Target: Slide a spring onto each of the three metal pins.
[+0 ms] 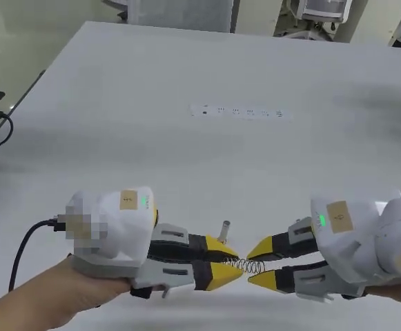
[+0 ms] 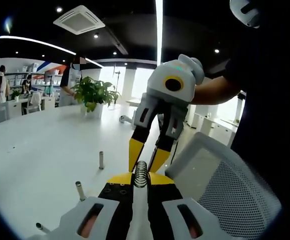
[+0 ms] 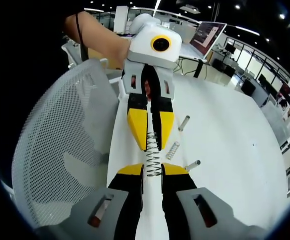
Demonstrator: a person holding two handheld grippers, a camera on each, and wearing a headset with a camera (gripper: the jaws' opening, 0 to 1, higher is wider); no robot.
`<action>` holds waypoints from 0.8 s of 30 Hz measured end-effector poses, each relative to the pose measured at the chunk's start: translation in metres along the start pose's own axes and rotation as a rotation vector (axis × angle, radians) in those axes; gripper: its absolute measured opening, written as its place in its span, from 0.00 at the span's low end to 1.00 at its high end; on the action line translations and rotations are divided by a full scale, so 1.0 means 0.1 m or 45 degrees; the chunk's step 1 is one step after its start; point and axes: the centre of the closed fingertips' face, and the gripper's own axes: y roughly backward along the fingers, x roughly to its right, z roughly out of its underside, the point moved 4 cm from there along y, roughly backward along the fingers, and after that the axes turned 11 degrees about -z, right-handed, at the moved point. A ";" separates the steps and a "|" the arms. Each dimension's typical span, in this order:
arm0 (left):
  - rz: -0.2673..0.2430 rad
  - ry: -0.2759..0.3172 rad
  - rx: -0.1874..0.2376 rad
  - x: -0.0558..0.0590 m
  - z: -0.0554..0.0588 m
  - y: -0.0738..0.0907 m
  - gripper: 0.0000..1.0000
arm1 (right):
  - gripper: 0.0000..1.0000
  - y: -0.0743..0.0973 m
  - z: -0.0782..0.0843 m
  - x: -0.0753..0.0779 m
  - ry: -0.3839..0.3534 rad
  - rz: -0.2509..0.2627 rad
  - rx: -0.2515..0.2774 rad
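Yellow-tipped jaws of the left hand-held gripper (image 1: 238, 265) are pressed onto one end of a thin coiled steel-wire spring (image 3: 153, 150), held level above the white table (image 1: 186, 152). The right hand-held gripper (image 1: 250, 266) faces it, its jaws spread around the spring's far end. Just behind stands a short metal pin (image 1: 224, 229), and a second loose spring (image 3: 172, 150) lies on the table near it. The held spring is probably feather-light, bendy and apt to flick away. Pinch it lightly across the coils near one end, leaving the other mouth free for the pin.
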 end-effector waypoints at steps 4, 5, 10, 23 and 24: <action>0.001 0.006 0.003 0.00 -0.01 0.00 0.02 | 0.09 0.02 0.01 0.01 -0.022 0.009 0.012; 0.000 0.007 0.002 0.00 -0.01 0.00 0.02 | 0.09 0.01 0.01 0.01 -0.023 0.009 0.016; -0.001 0.003 0.004 -0.01 0.00 0.02 0.02 | 0.07 0.06 -0.03 0.02 -0.012 0.014 0.050; 0.008 0.036 0.051 -0.02 -0.03 0.02 0.02 | 0.06 0.19 -0.13 0.03 -0.046 -0.007 0.085; 0.010 0.036 0.049 -0.02 -0.03 0.02 0.02 | 0.06 0.20 -0.13 0.03 -0.037 -0.007 0.081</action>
